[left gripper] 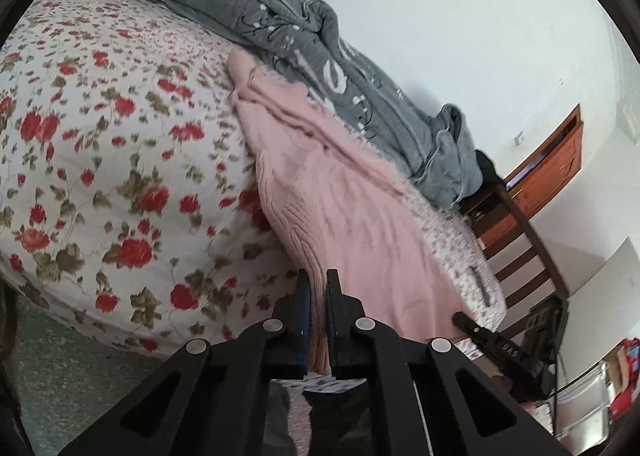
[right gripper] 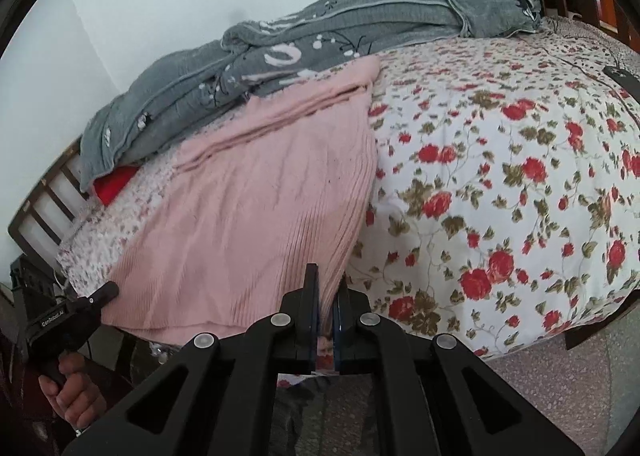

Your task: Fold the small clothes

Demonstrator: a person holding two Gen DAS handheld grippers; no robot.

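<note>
Pink knit sweater point(left gripper: 344, 215) lies on the floral bed sheet point(left gripper: 100, 159) near the bed's edge, just beside the grey blanket point(left gripper: 280, 15). Left tongs point(left gripper: 318, 288) and right tongs point(right gripper: 325, 284) are each pinched narrow on its ribbed hem. Risks: the thin grip may slip off the knit, uneven lifting could skew the fold, and the far end might drag against the blanket.

So the pink ribbed knit garment point(right gripper: 256, 207) is spread on the bed with the white rose-print quilt point(right gripper: 500, 183), hanging over the bed's near edge. The rumpled grey printed blanket point(right gripper: 248, 67) is behind it, along the bed's far edge by the wall. The left tool point(left gripper: 318, 288) and right tool point(right gripper: 329, 284) each pinch the garment's near hem, at opposite corners. A dark wooden slatted bed end point(left gripper: 516, 252) stands past the garment's side.
</note>
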